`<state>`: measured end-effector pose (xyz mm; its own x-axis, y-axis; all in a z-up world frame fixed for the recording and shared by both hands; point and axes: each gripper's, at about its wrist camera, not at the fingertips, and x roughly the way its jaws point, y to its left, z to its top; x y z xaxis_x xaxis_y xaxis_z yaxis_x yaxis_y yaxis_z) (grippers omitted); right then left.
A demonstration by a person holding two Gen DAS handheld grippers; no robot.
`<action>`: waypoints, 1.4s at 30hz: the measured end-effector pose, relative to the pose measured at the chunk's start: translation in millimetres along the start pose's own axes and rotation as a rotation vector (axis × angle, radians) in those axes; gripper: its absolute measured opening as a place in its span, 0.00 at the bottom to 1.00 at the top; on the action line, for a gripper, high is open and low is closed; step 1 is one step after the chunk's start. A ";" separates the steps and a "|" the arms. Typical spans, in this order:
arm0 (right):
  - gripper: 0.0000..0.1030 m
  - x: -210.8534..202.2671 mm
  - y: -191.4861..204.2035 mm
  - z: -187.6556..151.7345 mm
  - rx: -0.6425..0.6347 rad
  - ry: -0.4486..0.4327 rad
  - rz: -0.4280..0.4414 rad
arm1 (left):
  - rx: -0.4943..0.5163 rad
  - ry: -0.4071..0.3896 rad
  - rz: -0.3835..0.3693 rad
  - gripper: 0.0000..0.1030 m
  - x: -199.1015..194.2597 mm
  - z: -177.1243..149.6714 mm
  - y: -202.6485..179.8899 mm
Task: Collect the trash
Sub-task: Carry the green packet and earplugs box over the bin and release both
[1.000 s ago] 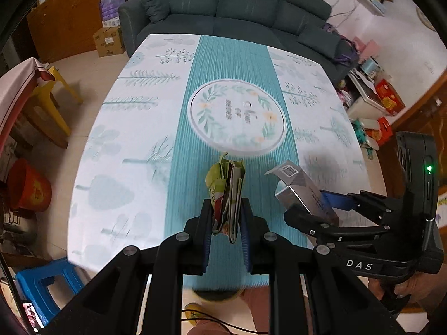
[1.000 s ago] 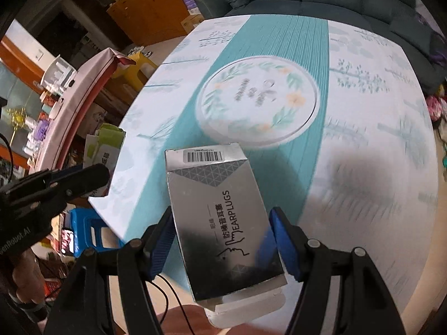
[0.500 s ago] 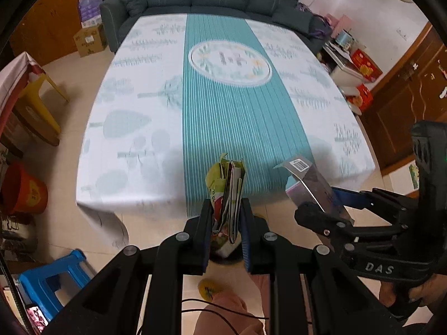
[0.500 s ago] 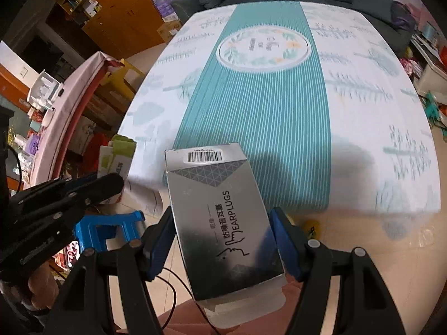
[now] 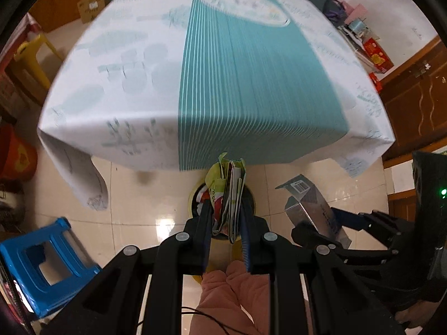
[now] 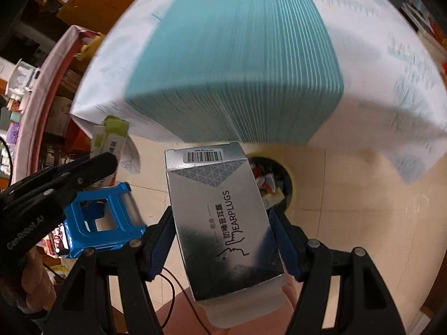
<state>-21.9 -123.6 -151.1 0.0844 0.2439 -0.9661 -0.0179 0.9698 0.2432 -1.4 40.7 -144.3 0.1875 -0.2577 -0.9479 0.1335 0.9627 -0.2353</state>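
My left gripper (image 5: 225, 209) is shut on a crumpled green and red wrapper (image 5: 227, 189) and holds it right above a yellow trash bin (image 5: 195, 195) on the floor in front of the table. My right gripper (image 6: 222, 223) is shut on a silver earplugs box (image 6: 220, 223), held above the floor beside the same bin (image 6: 282, 178), which holds some trash. The box (image 5: 313, 209) and right gripper also show at the right of the left wrist view. The left gripper (image 6: 92, 167) with the wrapper (image 6: 110, 139) shows at the left of the right wrist view.
The table with a white and teal cloth (image 5: 237, 83) stands just beyond the bin, its cloth hanging over the near edge. A blue plastic stool (image 5: 42, 262) stands on the tiled floor at the left. Wooden cabinets (image 5: 419, 106) are at the right.
Both grippers have drawn back from over the table and dropped toward the floor. The trash bin has come into view under the wrapper and beside the box. Both grips are unchanged.
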 end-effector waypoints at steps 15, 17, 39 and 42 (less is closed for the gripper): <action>0.66 164.7 -72.8 -24.3 0.136 0.118 0.018 | -0.097 0.061 0.006 0.17 157.0 -30.2 8.4; 0.66 183.2 -84.7 -21.6 0.157 0.124 0.024 | -0.110 0.089 0.001 0.18 184.4 -35.1 11.2; 0.81 289.2 -138.4 -4.9 0.297 0.104 0.072 | -0.129 0.093 0.111 0.81 273.6 -43.9 25.2; 0.81 281.6 -137.4 -6.2 0.291 0.090 0.064 | -0.128 0.079 0.126 0.84 265.2 -42.4 22.4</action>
<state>-1.9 -188.2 -457.1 0.0034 0.3161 -0.9487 0.2664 0.9141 0.3056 10.0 -2.7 -410.0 0.1173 -0.1317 -0.9843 -0.0120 0.9909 -0.1340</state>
